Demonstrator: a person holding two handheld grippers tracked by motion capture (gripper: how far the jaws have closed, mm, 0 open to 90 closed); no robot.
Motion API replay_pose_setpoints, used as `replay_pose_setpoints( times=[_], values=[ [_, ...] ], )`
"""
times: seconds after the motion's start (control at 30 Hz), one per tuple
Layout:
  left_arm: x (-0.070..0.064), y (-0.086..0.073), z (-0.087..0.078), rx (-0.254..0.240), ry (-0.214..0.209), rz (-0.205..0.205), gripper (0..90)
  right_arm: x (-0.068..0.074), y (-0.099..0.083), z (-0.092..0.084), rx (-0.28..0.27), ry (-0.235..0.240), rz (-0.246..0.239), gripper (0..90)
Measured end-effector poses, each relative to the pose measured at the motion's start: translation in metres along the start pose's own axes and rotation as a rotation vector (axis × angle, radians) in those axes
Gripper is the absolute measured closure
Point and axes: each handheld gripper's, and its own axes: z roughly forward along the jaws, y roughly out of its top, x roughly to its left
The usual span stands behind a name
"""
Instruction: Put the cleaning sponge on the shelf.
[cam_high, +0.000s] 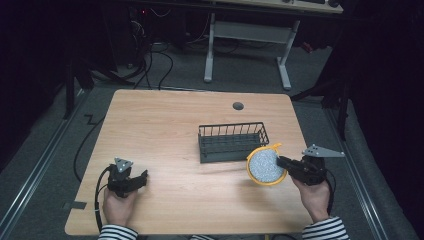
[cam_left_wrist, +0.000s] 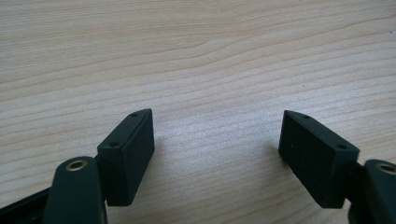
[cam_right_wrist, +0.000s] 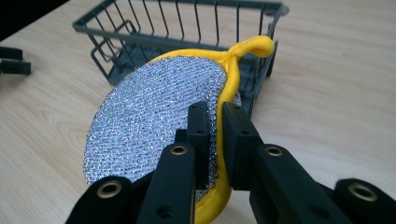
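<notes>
I am working over a pale wood-grain bench carrying 1 dark wire basket, rectangular and open-topped. My guess is the scrubber is heading into it; that is not yet done. My right gripper is clamping the round scrubber's yellow rim, holding its glittery silver mesh face just beside the basket. My left gripper is idling near the bench, its jaws spread apart.
</notes>
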Motion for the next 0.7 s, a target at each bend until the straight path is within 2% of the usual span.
replay_pose_setpoints(
  times=[0.03, 0.07, 0.1, 0.27, 0.3, 0.43, 0.47, 0.7],
  values=[
    [0.0, 0.0, 0.0, 0.0, 0.0, 0.0, 27.2, 0.0, 0.0, 0.0, 0.0, 0.0, 0.0, 82.5],
    [0.0, 0.0, 0.0, 0.0, 0.0, 0.0, 27.2, -0.002, 0.009, -0.001, -0.01, 0.002, -0.006, 82.5],
    [0.0, 0.0, 0.0, 0.0, 0.0, 0.0, 27.2, -0.002, 0.009, -0.001, -0.01, 0.002, -0.006, 82.5],
    [0.0, 0.0, 0.0, 0.0, -0.001, 0.0, 27.3, -0.006, 0.035, 0.001, -0.041, 0.001, -0.022, 82.5],
    [0.0, 0.0, 0.0, 0.0, -0.001, 0.0, 27.3, -0.007, 0.044, 0.004, -0.046, 0.001, -0.018, 82.5],
    [0.0, 0.0, 0.0, 0.0, -0.001, -0.001, 27.3, -0.009, 0.057, 0.011, -0.055, 0.001, -0.019, 82.5],
    [0.0, 0.0, 0.0, 0.0, -0.001, -0.001, 27.3, -0.01, 0.066, 0.017, -0.063, 0.003, -0.013, 82.5],
    [0.0, 0.0, 0.0, 0.0, -0.001, 0.0, 27.3, -0.01, 0.087, 0.034, -0.062, -0.004, -0.014, 82.5]
  ],
)
